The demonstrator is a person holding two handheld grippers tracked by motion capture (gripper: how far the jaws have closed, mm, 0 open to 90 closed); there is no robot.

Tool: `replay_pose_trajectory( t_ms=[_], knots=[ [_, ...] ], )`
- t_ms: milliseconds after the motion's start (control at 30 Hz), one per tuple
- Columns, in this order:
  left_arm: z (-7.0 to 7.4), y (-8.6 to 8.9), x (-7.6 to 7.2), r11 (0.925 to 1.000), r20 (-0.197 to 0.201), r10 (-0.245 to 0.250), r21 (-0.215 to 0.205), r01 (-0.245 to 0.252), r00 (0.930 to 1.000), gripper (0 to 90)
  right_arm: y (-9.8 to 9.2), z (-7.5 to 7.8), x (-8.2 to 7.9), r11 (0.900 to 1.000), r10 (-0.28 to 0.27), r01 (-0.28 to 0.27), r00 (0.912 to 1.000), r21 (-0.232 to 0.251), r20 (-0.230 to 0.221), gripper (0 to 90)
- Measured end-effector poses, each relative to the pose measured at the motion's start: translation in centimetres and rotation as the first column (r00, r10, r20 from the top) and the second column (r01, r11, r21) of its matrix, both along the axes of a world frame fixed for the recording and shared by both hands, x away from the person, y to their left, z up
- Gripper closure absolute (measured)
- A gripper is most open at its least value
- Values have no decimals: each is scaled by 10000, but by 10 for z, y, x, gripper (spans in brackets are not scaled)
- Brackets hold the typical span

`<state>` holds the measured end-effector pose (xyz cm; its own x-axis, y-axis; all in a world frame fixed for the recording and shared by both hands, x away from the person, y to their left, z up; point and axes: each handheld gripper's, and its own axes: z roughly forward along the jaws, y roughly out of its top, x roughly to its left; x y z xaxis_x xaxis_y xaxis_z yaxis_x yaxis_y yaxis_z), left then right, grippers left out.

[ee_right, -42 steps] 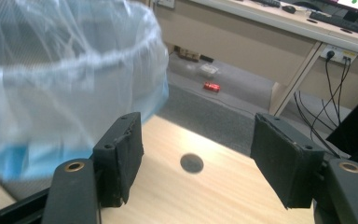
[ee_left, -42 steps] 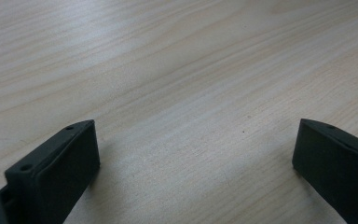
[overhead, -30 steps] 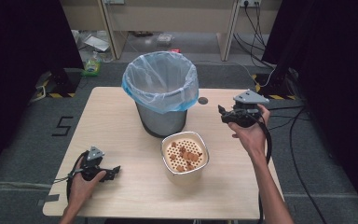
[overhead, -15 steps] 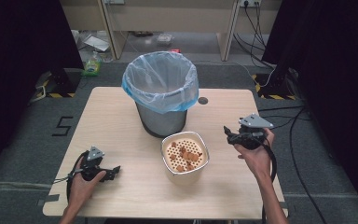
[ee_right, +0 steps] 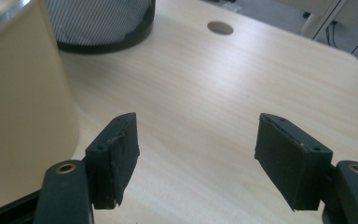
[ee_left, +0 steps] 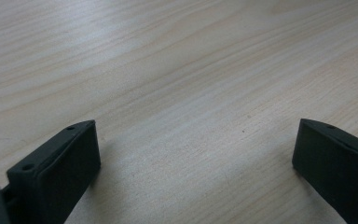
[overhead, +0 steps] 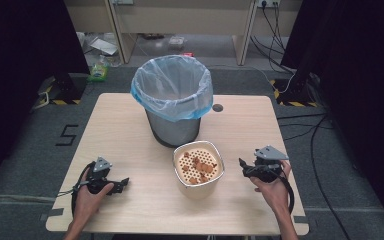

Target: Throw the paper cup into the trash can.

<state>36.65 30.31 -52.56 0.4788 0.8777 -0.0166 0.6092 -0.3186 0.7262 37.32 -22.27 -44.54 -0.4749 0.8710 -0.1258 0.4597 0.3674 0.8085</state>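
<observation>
Bowl (overhead: 198,168) sits at the table's middle near the person's edge, cream-walled with a perforated insert and some orange-brown pieces on it, just in front of the bin (overhead: 172,102) with its blue liner. In the high view the left gripper (overhead: 122,182) lies low on the table (overhead: 130,130) near the front left corner, well apart from the bowl; the right gripper (overhead: 242,165) is held just right of the bowl, jaws pointing toward it. Bare wood lies open on both sides of the bin and along the right edge, where a small round hole (overhead: 218,107) sits (a cable port, by its look). Compared with a second ago, the right gripper has come down and back from beside the bin's rim to bowl level; the left has not moved.

In the left gripper view the jaws stand wide apart over plain wood, holding nothing.

In the right gripper view the jaws are also spread wide and empty, the bowl's wall (ee_right: 23,102) close by the left jaw, the bin's base (ee_right: 102,28) beyond, and the table's far edge and rounded corner at right.
</observation>
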Motion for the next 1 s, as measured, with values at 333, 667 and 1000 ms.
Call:
replay_pose_trajectory(
  t_ms=[333, 667, 1000],
  knots=[
    [0, 0, 0, 10000, 4, -2, 3, 2, 10000, 1, -2, -27, -12, 9999, -8, -1, 9976, -139, -694, 296],
    [0, 0, 0, 10000, 4, -1, 0, 1, 10000, 1, 5, -55, -24, 9992, 221, -274, 9849, -285, -1719, 278],
    [0, 0, 0, 10000, 2, -6, -4, 6, 10000, 1, 10, -66, -26, 9994, 311, -277, 9776, 189, -2084, 231]
  ],
)
